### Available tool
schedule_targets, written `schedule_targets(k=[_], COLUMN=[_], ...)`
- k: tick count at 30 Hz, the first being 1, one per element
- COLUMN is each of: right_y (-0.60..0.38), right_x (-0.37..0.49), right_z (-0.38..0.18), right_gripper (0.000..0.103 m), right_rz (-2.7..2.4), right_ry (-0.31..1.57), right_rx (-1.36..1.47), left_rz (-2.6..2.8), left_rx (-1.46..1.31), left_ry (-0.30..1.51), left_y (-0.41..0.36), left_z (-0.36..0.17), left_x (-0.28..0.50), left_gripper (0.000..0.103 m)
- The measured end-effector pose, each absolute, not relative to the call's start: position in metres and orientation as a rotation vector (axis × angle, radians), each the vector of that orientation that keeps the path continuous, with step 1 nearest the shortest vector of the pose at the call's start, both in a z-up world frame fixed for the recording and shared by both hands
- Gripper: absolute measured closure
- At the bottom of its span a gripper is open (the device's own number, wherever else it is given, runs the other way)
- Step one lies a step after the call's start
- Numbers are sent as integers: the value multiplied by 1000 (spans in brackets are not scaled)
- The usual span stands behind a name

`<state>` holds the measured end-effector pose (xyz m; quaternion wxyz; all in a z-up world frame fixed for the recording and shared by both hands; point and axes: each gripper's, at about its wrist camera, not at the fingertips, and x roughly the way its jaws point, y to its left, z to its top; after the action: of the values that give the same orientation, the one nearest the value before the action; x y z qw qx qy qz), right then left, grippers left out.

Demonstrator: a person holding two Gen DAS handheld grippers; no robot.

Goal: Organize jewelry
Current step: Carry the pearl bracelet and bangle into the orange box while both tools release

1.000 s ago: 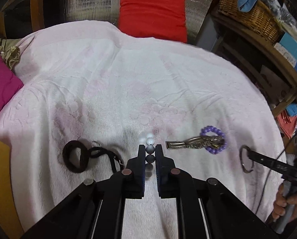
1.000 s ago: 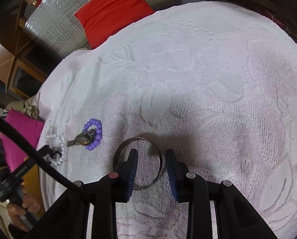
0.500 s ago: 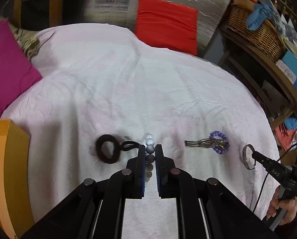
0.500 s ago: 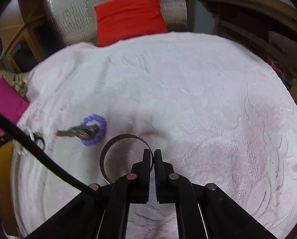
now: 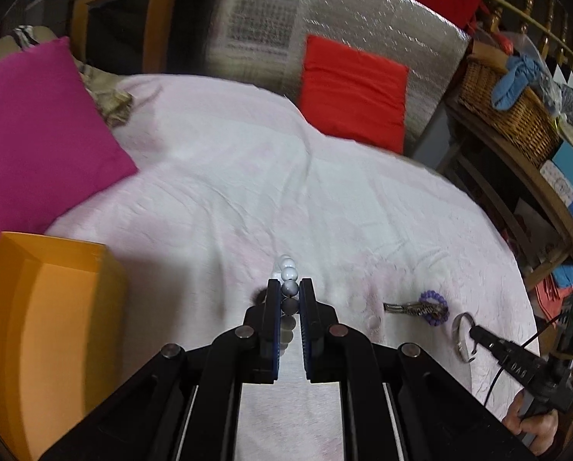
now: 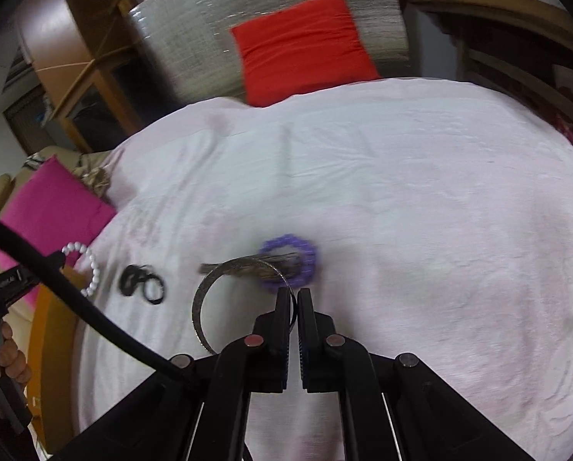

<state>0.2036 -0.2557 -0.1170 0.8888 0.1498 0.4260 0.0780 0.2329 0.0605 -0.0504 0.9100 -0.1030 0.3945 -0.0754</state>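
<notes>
The left tool (image 5: 289,296) pinches a white bead bracelet (image 5: 288,269) above the bed (image 5: 248,199), an orange box (image 5: 48,315) at its left. The right tool (image 6: 293,299) pinches a metal bangle (image 6: 200,307), lifted just in front of the purple bracelet (image 6: 305,253) and clip (image 6: 209,268); black hair ties (image 6: 142,282) lie farther left.

Bedspread (image 5: 248,192): pale pink cloth, embossed, matt. Bead bracelet (image 5: 288,269): glossy white and grey beads. Bangle (image 6: 201,307): thin metal band, dull sheen. Purple bracelet (image 6: 305,257): small beads. Box (image 5: 44,307), lower left: smooth orange card. Basket (image 5: 509,111), upper right: woven wicker. Red cushion (image 5: 353,96): matt cloth.
</notes>
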Motion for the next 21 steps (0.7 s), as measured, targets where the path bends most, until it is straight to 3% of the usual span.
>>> schedule_targets(k=[9, 21], right_y=[-169, 15], right_x=[203, 205], right_z=[-106, -70], right_gripper=[98, 98], right_rz=[368, 646], right_ry=[874, 812], right_rx=[311, 172], left_rz=[28, 344], left_rx=[-276, -498], left_ry=[709, 755], left_y=[123, 247], left_z=[-20, -55], left_x=[185, 150], left_gripper=[94, 94])
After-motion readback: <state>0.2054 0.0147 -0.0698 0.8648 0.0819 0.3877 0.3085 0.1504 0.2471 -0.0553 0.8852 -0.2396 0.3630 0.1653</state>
